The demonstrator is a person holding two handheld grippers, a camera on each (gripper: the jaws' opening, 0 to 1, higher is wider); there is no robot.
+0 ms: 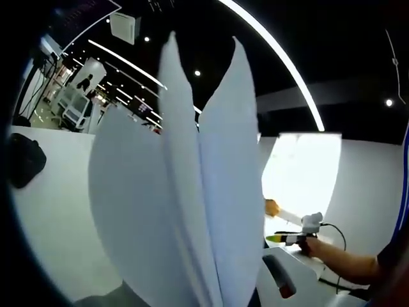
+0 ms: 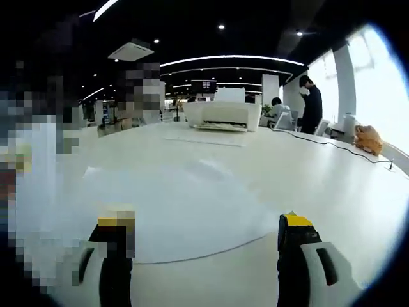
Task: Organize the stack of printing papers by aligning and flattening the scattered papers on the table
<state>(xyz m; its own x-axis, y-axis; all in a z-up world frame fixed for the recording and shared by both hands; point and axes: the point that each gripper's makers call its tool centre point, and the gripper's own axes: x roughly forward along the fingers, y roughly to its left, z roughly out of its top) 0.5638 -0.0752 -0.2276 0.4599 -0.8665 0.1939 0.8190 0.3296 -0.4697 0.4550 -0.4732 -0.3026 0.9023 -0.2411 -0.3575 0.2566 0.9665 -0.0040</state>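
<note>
The white surface carries loose papers lying flat just ahead of the right tool, whose jaws stand spread with nothing between them. A printer sits toward the far edge. In the left gripper view, upright sheets fan apart; the left tool seems to pinch them below, though I cannot tell. The splaying sheets could slip or crease, since they are not aligned.
</note>
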